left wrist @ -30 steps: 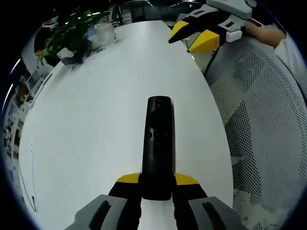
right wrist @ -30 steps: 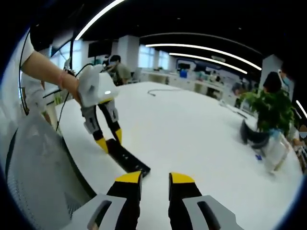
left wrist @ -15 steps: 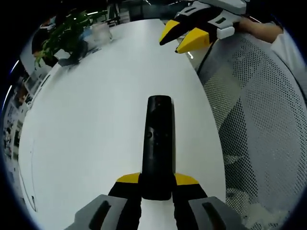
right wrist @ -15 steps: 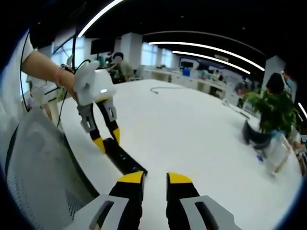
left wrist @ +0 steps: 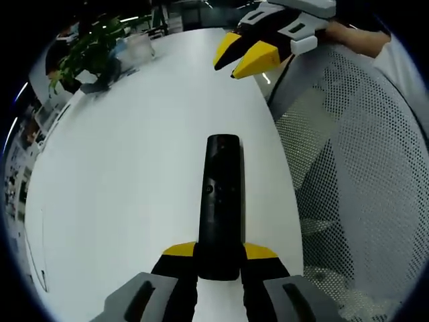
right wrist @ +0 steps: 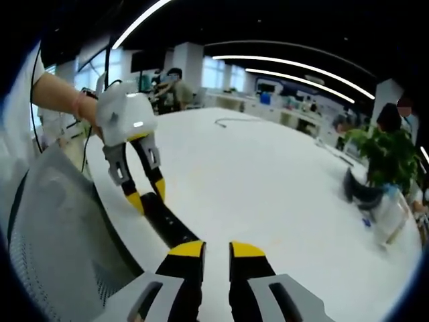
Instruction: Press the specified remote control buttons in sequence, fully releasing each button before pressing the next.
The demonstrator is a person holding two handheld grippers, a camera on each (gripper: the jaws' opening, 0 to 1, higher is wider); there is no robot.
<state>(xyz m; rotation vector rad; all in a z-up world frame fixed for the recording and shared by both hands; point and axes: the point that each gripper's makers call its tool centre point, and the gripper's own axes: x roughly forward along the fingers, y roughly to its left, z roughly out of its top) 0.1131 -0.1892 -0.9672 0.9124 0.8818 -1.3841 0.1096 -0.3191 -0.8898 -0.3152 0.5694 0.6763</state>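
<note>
A long black remote [left wrist: 220, 201] points away from me over the white table [left wrist: 134, 168]; my left gripper [left wrist: 219, 251] is shut on its near end with both yellow tips. My right gripper [left wrist: 241, 57] hangs above the table edge beyond the remote's far end, its yellow tips close together and apart from the remote. In the right gripper view, the right gripper [right wrist: 216, 250] is shut with nothing between its tips. Just ahead of it lies the remote [right wrist: 171, 227], with the left gripper [right wrist: 144, 196] clamped on its far end under a hand [right wrist: 64, 100].
A grey mesh chair [left wrist: 355, 168] stands close against the table's curved edge, also seen as the chair [right wrist: 60, 228]. A potted plant [left wrist: 87, 50] and a clear container sit at the far side. A thin cable [right wrist: 231, 122] lies on the table [right wrist: 268, 181].
My right gripper has moved in from the chair side over the table edge, nearer the remote's far end, and its tips have drawn closer. The left gripper and remote stay put.
</note>
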